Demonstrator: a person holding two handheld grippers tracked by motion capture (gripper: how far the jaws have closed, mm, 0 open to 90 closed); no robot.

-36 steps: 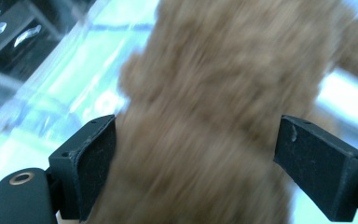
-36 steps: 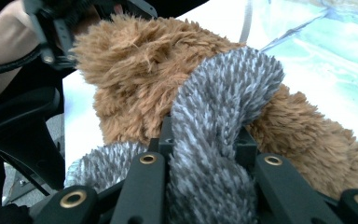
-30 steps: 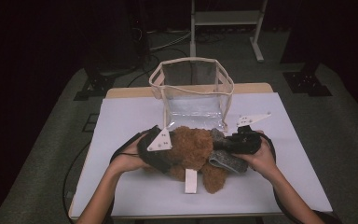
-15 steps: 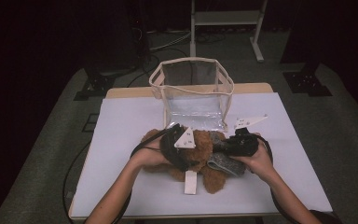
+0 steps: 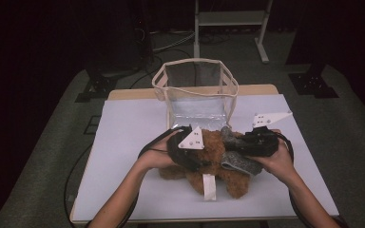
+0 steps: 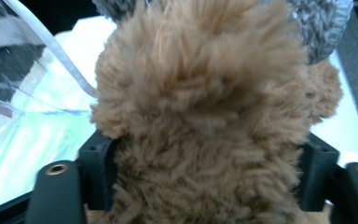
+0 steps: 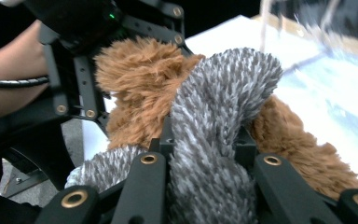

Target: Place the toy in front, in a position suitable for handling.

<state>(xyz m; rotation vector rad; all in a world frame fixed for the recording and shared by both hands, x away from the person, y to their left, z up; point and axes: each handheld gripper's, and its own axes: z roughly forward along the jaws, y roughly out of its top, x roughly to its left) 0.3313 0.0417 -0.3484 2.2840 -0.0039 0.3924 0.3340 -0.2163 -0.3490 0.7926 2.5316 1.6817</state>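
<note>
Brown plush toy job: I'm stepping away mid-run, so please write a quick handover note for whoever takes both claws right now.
Left claw: jaws just closing around the fuzzy brown plush toy; fur sits between them.
Right claw: shut on the toy's grey knitted scarf.
Toy lies on the white table, just in front of the clear plastic bag with cream trim, which stands open.
Done: both claws on the toy.
Left: probably lifting it into the bag.

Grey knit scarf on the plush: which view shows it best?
Right gripper view: the grey knit scarf runs large and sharp between that gripper's jaws, over the brown plush toy. The high view shows it small beside the right gripper. The left gripper view catches only a corner, top right.
</note>
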